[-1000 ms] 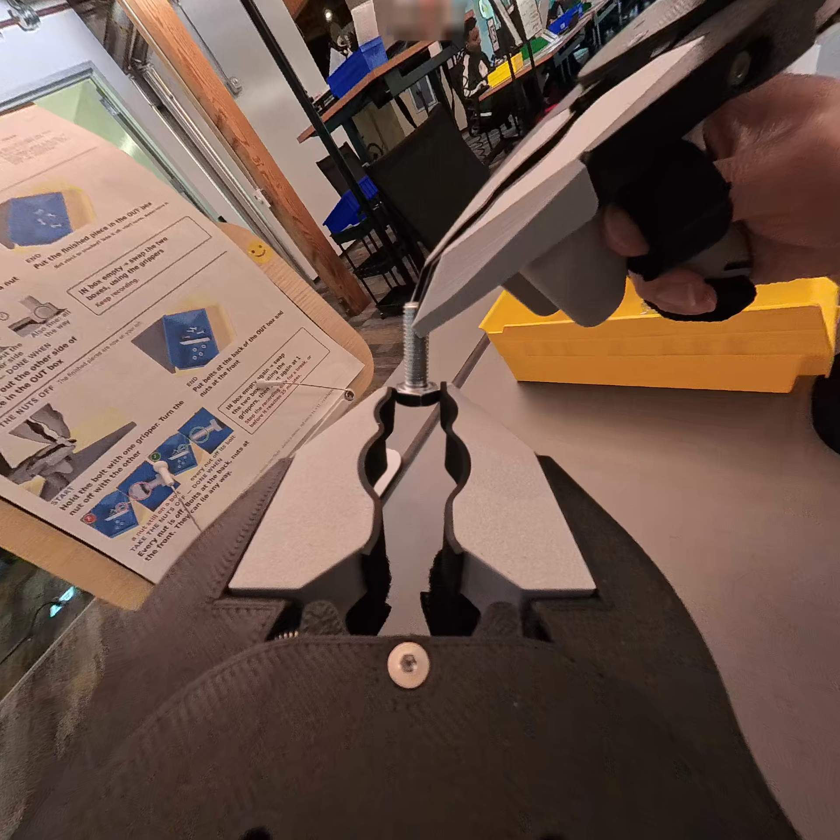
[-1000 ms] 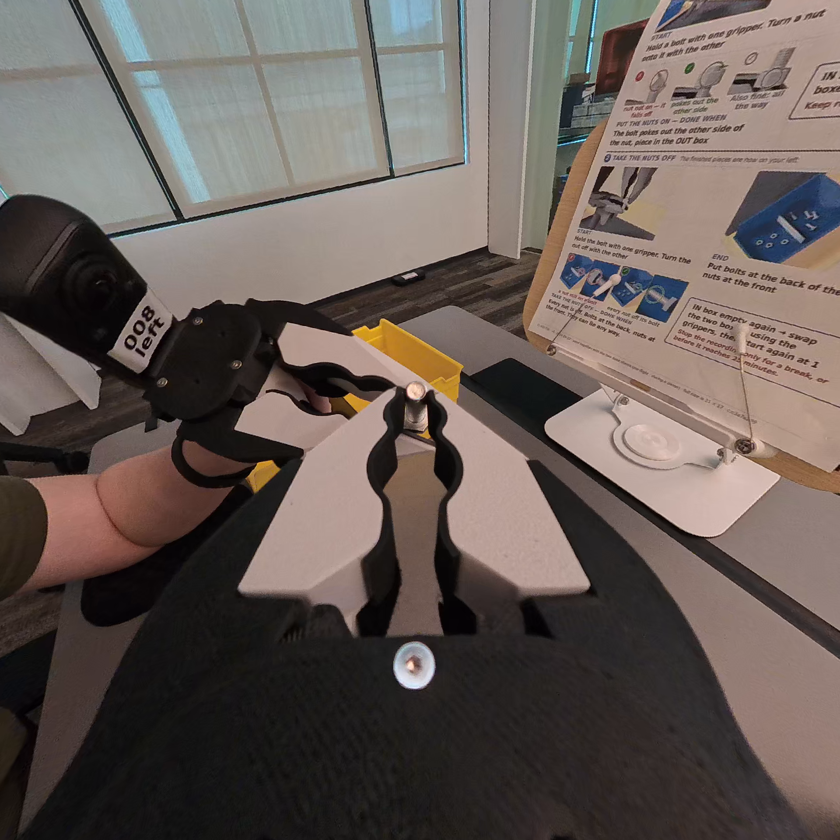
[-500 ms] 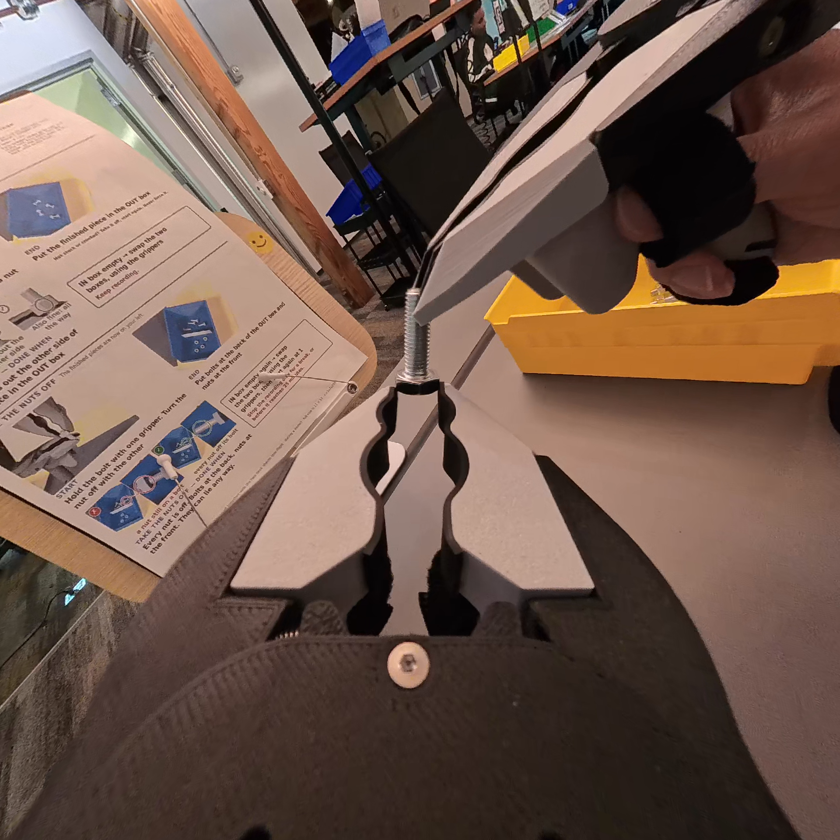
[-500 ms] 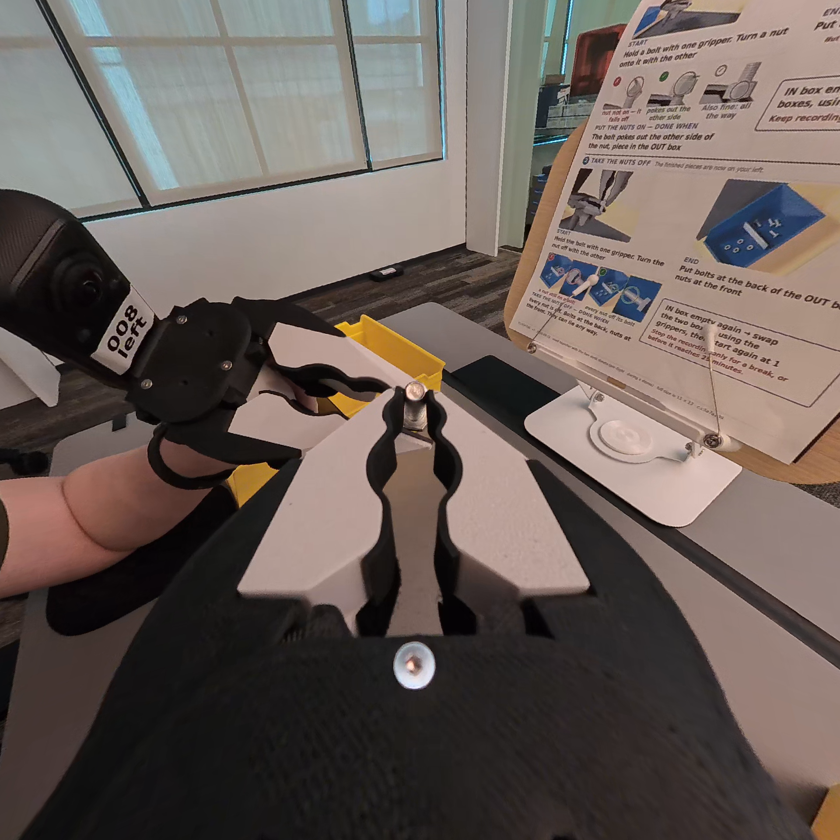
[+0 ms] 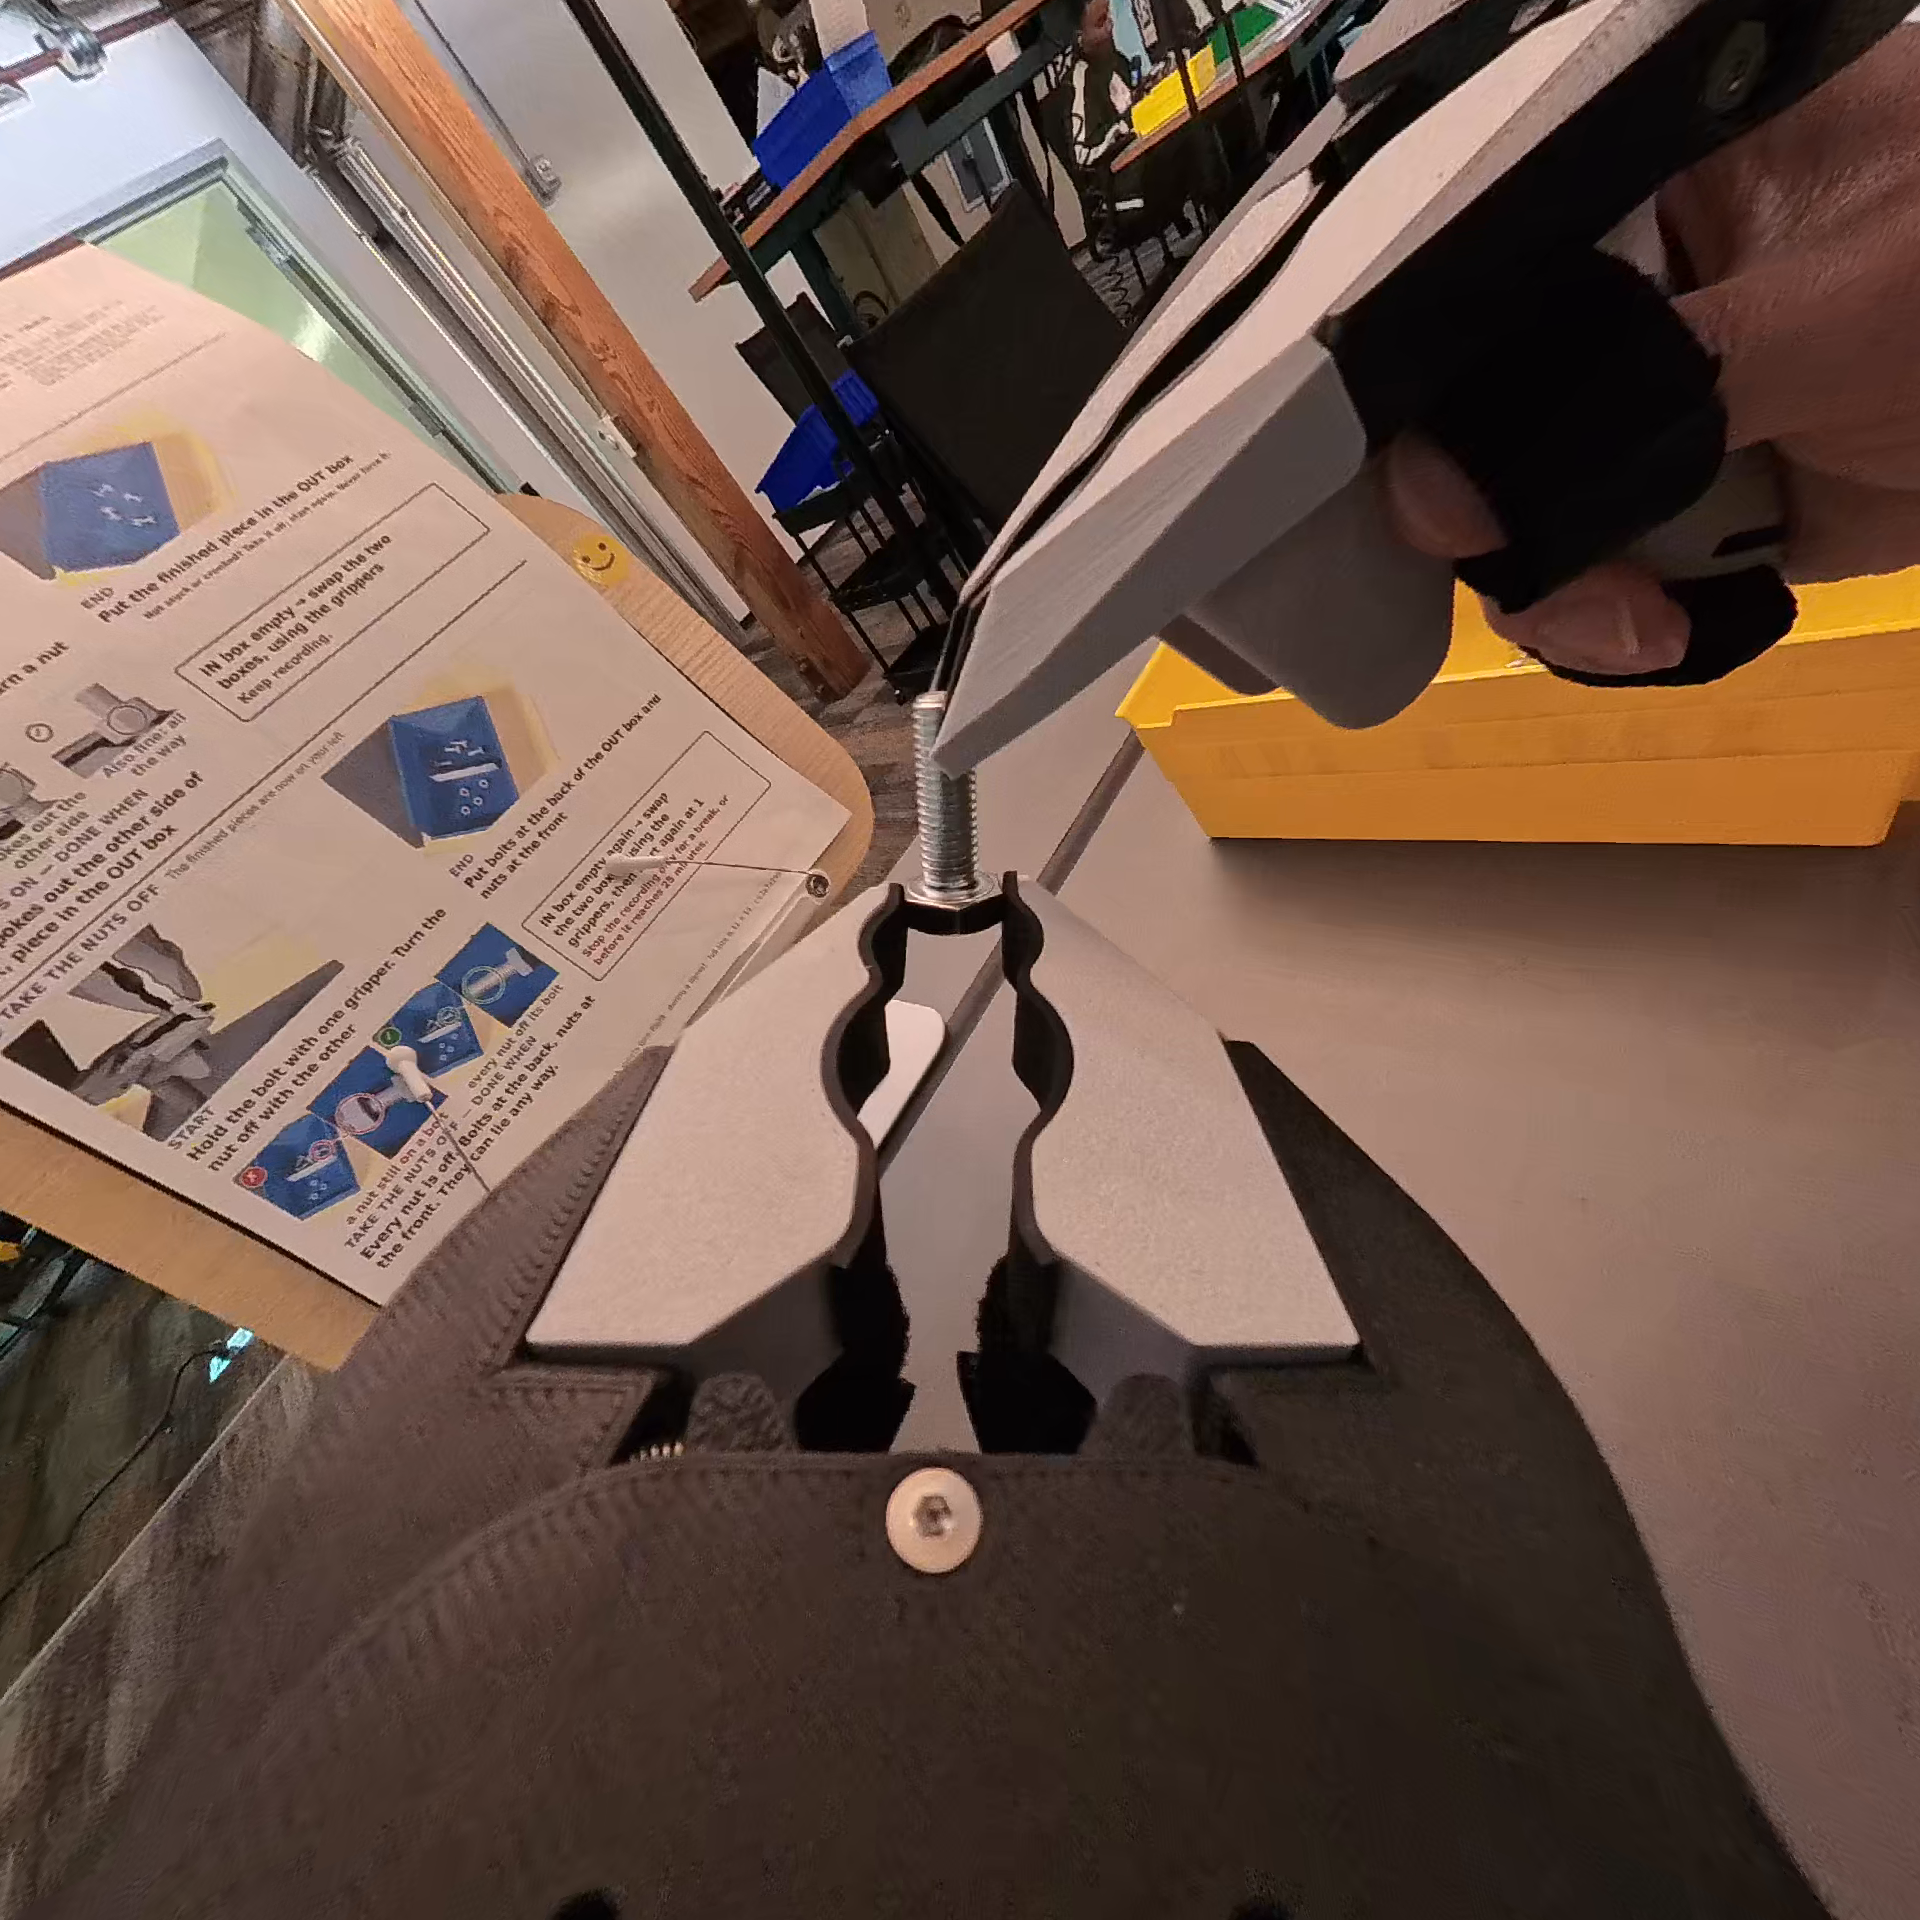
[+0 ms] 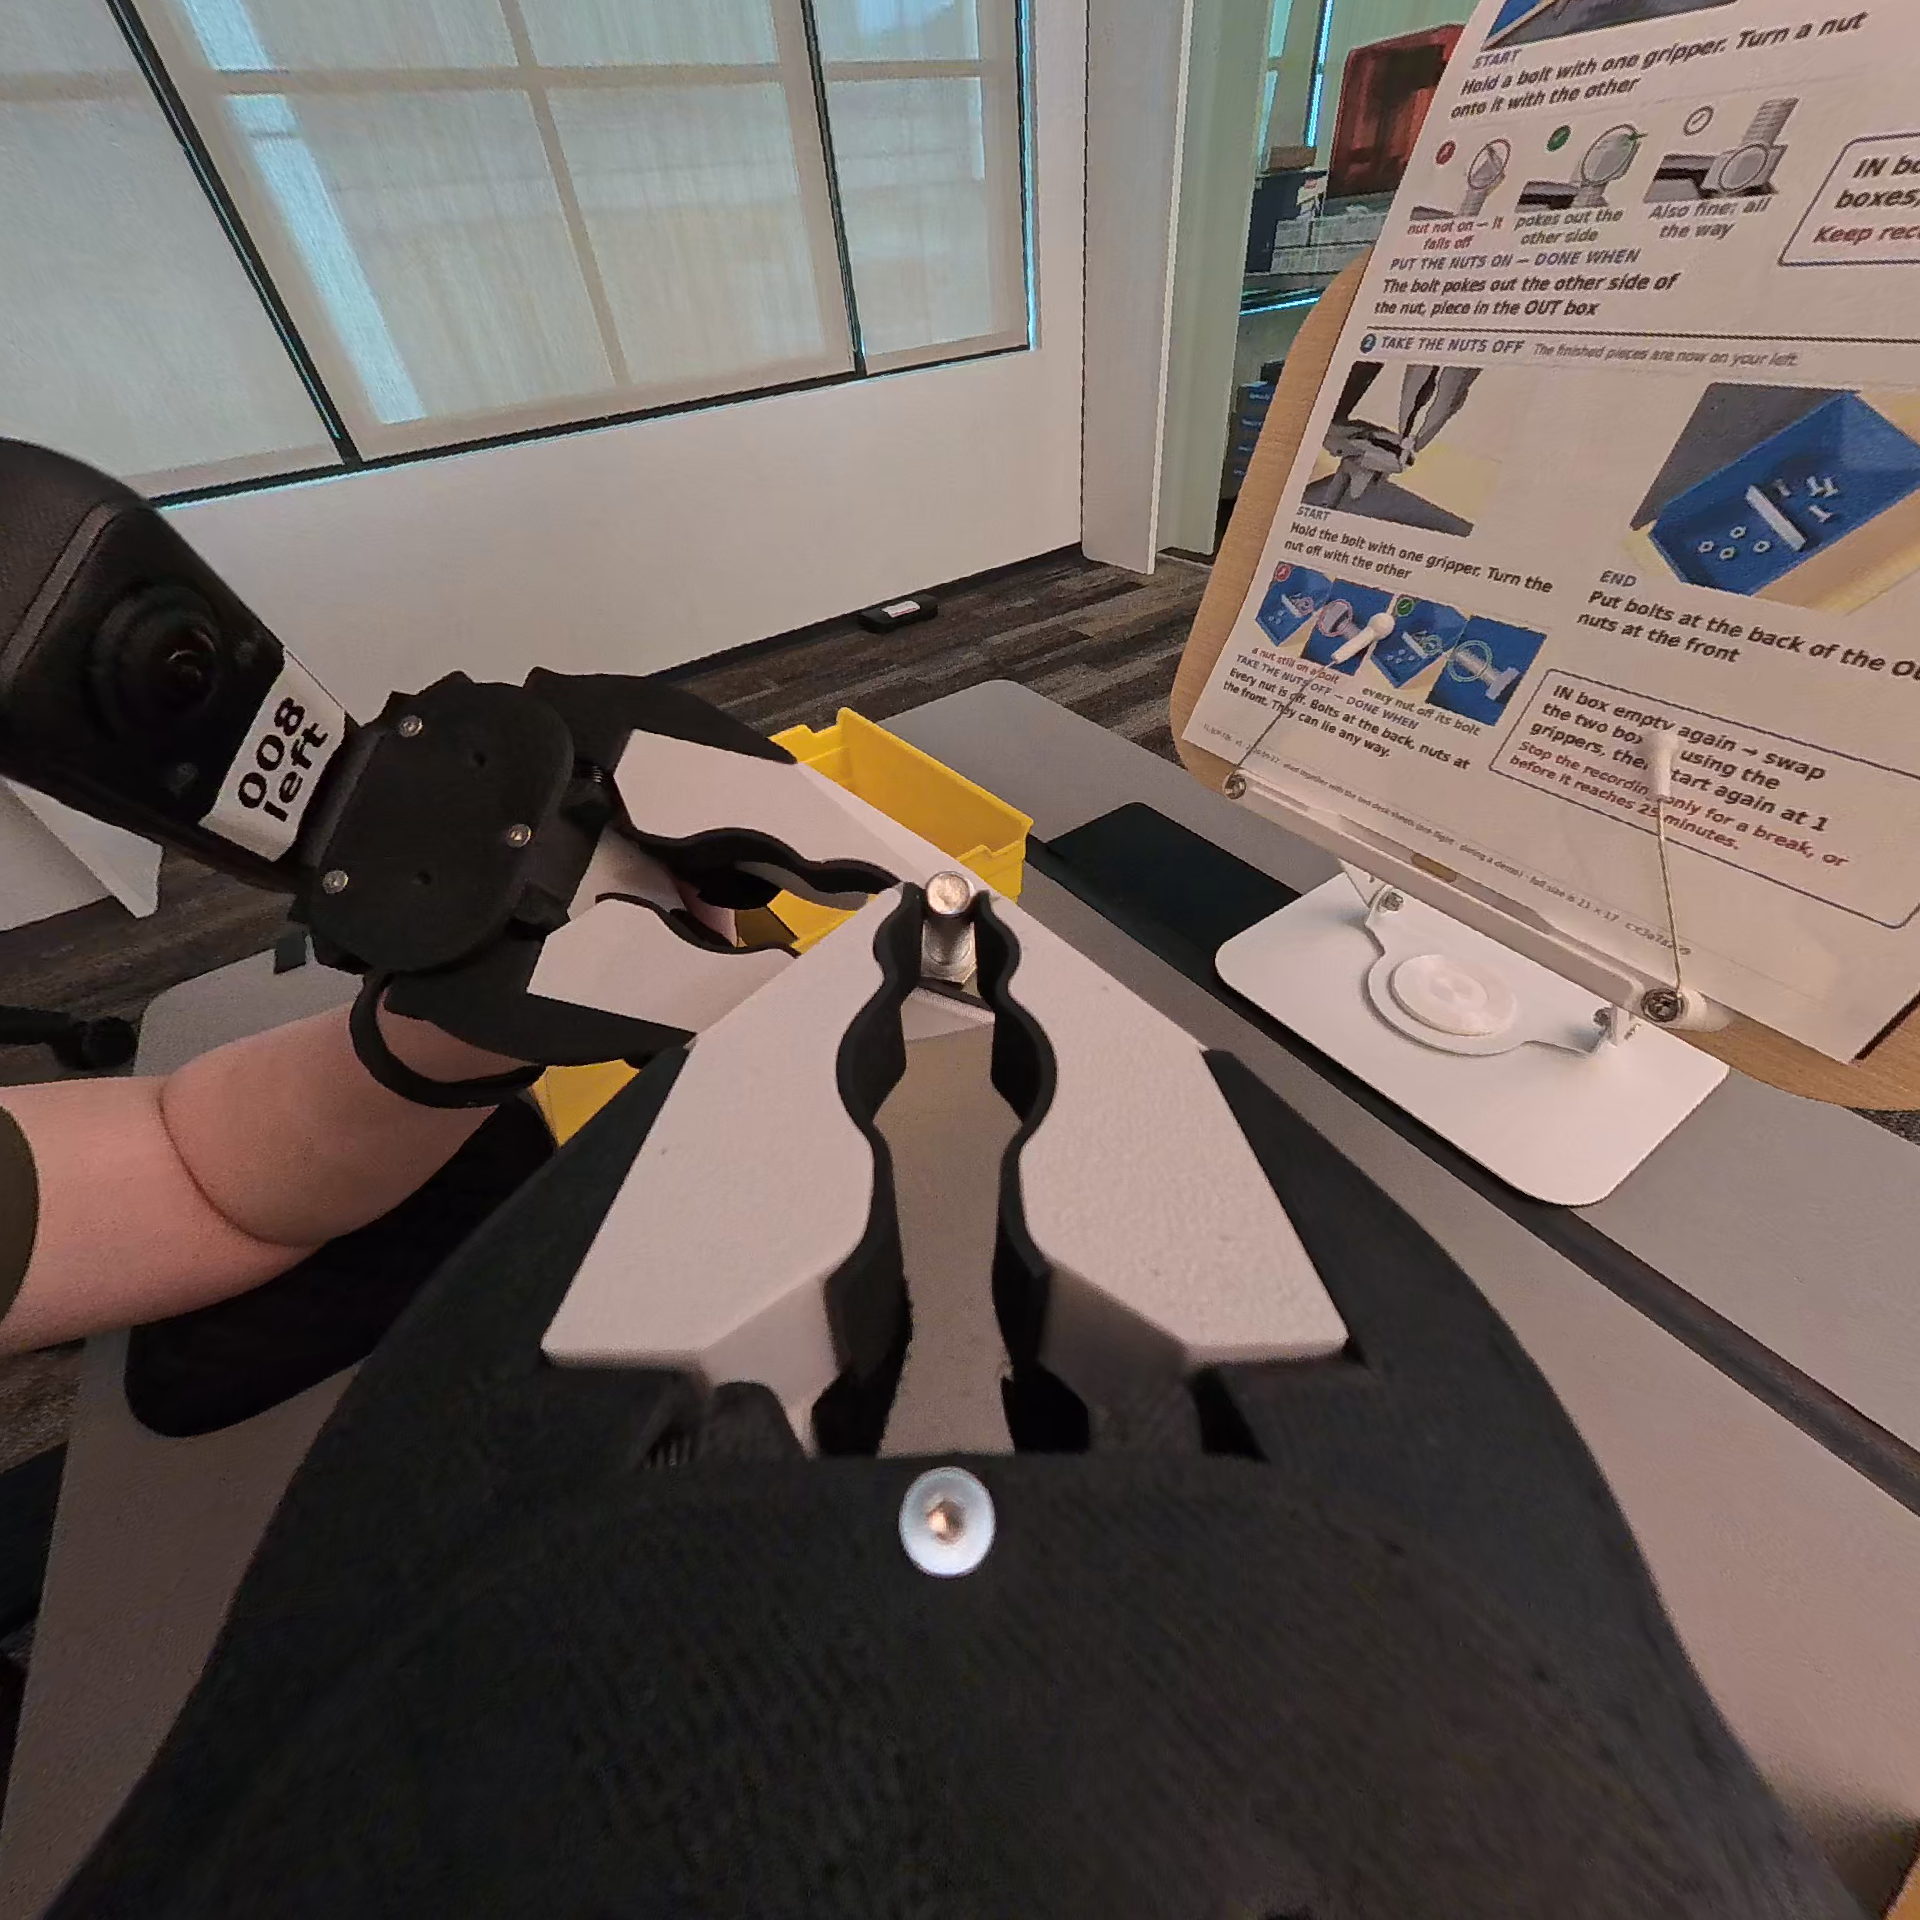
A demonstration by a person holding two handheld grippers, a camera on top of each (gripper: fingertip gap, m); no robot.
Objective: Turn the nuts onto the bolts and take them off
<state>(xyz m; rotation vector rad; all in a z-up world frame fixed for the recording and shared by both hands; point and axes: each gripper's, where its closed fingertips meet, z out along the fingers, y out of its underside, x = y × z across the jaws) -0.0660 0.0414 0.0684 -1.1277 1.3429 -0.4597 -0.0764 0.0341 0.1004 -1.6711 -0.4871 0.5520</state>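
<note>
A threaded steel bolt point(image 5: 945, 810) stands upright between my two grippers. My left gripper point(image 5: 951, 906) is shut on the hex nut point(image 5: 940, 918) at the bolt's lower end. My right gripper point(image 5: 951, 719) comes down from the upper right, held by a hand point(image 5: 1818, 260), and is shut on the upper part of the bolt. In the right wrist view the bolt point(image 6: 948, 935) sits between my right gripper's point(image 6: 948, 920) tips with its round end showing. The left gripper point(image 6: 894, 883) reaches in from the left. The nut is hidden there.
A yellow bin point(image 5: 1507, 769) stands on the grey table point(image 5: 1507, 1143) behind the grippers; it also shows in the right wrist view point(image 6: 914, 790). An instruction board point(image 6: 1610, 520) on a white base point(image 6: 1475, 1091) stands to the side. A forearm point(image 6: 260, 1164) lies across the table. My left and right fingertips are right by each other.
Both grips stay shut on the same parts. Both views have swung slightly as the hands shifted. The length of thread showing between the grippers looks the same.
</note>
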